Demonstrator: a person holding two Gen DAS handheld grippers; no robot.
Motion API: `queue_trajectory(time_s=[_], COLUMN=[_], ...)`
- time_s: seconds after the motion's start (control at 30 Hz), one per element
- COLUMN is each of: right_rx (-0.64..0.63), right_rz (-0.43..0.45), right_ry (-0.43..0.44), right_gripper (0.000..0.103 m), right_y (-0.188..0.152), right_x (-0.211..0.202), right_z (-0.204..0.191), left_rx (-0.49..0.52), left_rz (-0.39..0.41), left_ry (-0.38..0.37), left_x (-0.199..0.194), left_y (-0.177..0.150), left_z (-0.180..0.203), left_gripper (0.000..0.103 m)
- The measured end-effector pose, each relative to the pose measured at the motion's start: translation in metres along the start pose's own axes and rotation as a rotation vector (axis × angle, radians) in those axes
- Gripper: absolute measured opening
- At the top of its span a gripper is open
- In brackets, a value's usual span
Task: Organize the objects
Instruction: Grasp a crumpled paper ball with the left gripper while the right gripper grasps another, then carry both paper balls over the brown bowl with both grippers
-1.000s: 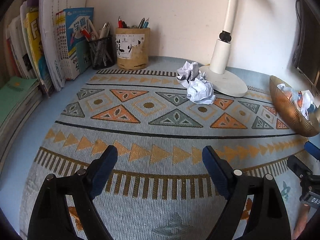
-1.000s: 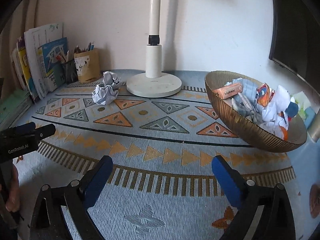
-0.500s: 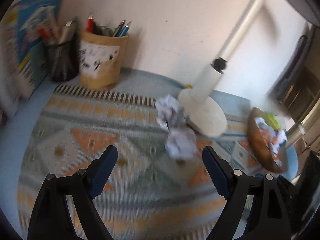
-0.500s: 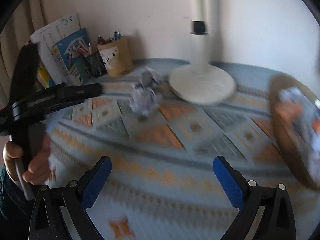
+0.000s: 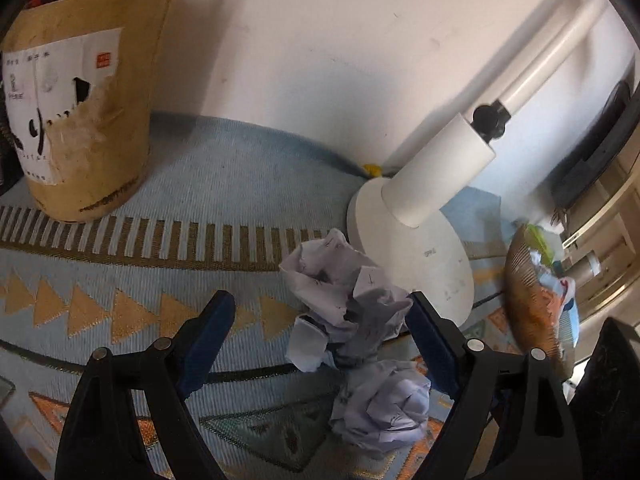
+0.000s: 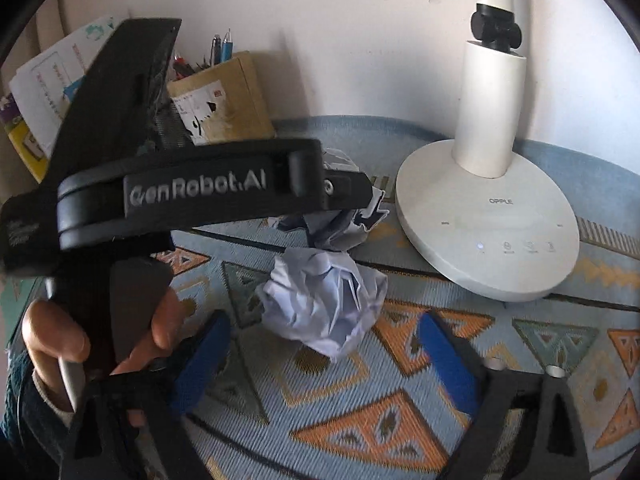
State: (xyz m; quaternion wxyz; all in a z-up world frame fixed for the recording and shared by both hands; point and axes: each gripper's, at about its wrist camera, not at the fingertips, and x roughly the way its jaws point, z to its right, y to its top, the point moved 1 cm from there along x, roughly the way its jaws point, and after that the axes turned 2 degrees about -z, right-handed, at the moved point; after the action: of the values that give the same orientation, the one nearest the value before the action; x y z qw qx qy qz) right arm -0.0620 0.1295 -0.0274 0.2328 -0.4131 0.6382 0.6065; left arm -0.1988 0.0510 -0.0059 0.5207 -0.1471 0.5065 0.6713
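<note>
Two crumpled paper balls (image 5: 348, 304) (image 6: 324, 300) lie touching beside the lamp base (image 6: 488, 220). Left tongs (image 5: 320, 332) gape wide around the far ball; right tongs (image 6: 324, 352) are closing, nothing gripped, open patterned mat (image 6: 400, 420) beneath.

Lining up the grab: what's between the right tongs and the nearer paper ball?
Only bare patterned mat before the nearer paper ball, in the right wrist view.
</note>
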Motion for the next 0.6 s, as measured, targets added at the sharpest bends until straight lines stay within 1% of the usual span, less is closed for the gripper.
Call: queue_trajectory(time_s=[0.03,0.07,0.1,0.17,0.2,0.27,0.37,0.43,0.53,0.6], right_rx=[-0.002,-0.007,-0.012,-0.017,-0.019,-0.019,-0.021,-0.028,-0.025,-0.006], right_rz=[-0.005,-0.01,-0.005,0.027,0.045,0.057,0.059,0.07,0.095,0.087], right_ry=[-0.01,-0.015,-0.022,-0.025,-0.021,-0.008,-0.002,-0.008,-0.011,-0.017], right_gripper=[0.07,0.057,0.054,0.051,0.051,0.051,0.051,0.051,0.051,0.051], right_y=[0.0,-0.001,-0.001,-0.002,-0.003,-0.004,-0.007,-0.012,-0.019,-0.028], right_x=[0.001,0.002,0.001,-0.005,-0.009,-0.012,-0.016,-0.022,-0.036,-0.044], right_z=[-0.001,-0.002,-0.003,-0.005,-0.004,-0.004,-0.005,-0.007,-0.009,0.004], left_rx=[0.01,0.015,0.018,0.03,0.039,0.061,0.089,0.103,0.072,0.047], left_rz=[0.0,0.004,0.009,0.015,0.018,0.017,0.05,0.086,0.136,0.145], left_ry=[0.013,0.022,0.03,0.047,0.051,0.042,0.046,0.087,0.127,0.137], left_x=[0.002,0.002,0.003,0.006,0.007,0.008,0.005,-0.001,-0.012,-0.021], left_y=[0.0,-0.002,-0.002,-0.004,-0.004,-0.007,-0.012,-0.016,-0.02,-0.027], left_z=[0.003,0.005,0.007,0.012,0.014,0.021,0.029,0.032,0.03,0.027], left_gripper=[0.086,0.086,0.085,0.082,0.068,0.051,0.048,0.047,0.047,0.047])
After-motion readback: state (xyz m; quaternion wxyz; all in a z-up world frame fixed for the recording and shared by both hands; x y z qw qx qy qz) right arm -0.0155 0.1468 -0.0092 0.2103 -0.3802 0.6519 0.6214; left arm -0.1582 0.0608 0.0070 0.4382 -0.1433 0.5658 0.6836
